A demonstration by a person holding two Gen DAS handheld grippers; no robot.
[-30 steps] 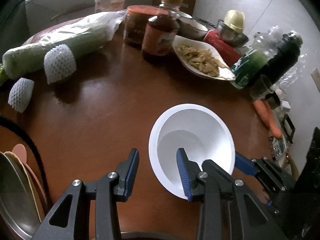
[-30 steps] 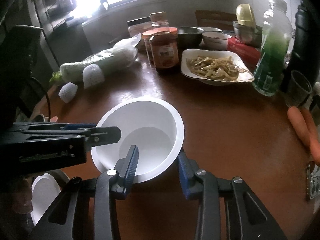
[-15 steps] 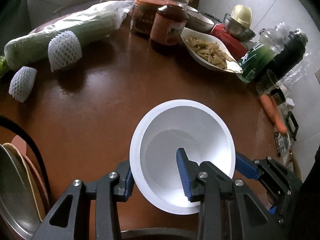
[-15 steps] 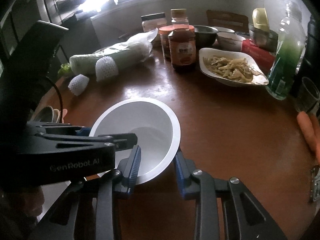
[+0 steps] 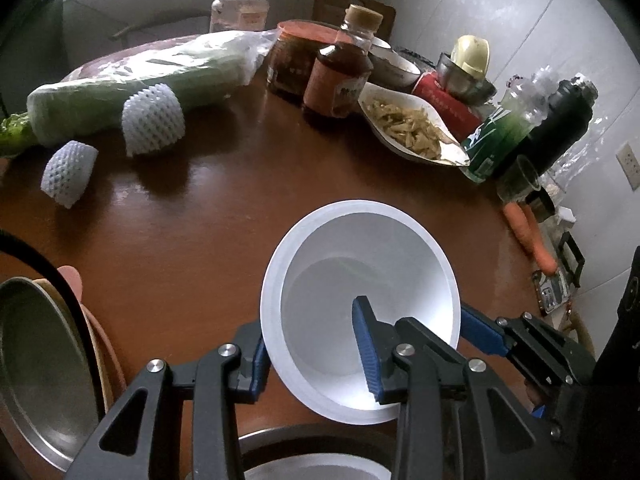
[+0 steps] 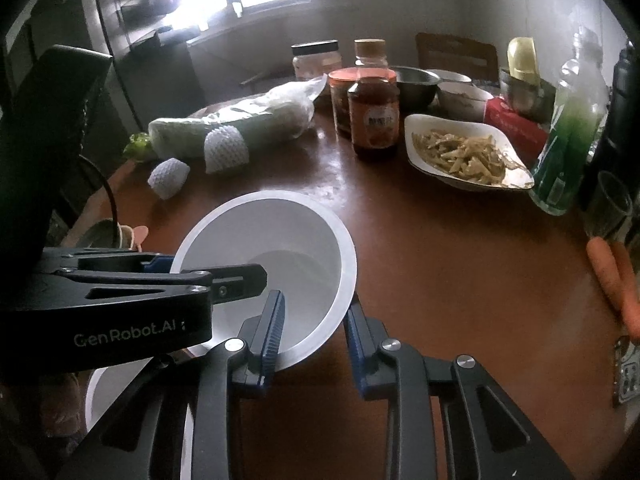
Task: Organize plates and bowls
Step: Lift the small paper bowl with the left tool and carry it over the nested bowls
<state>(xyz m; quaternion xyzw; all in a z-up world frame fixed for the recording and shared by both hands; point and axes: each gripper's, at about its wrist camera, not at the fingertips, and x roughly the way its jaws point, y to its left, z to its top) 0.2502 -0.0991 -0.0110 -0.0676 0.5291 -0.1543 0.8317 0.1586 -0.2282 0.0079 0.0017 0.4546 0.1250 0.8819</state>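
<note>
The left gripper [image 5: 310, 350] is now straddling the near rim of the white bowl [image 5: 360, 280], jaws spread, having moved in; the right gripper [image 6: 314, 326] is also straddling it unclosed, bowl tilted over the table [image 5: 200, 220], suggesting a handover.

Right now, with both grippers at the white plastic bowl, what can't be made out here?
- Right gripper pinching the white plastic bowl or not: right wrist view, bowl wall hides finger contact.
- Bowl's underside: both views, its own wall hides it.
- Second white bowl: left wrist view, cut by bottom edge and left gripper.
- Metal plate stack: left edge crops it.
</note>
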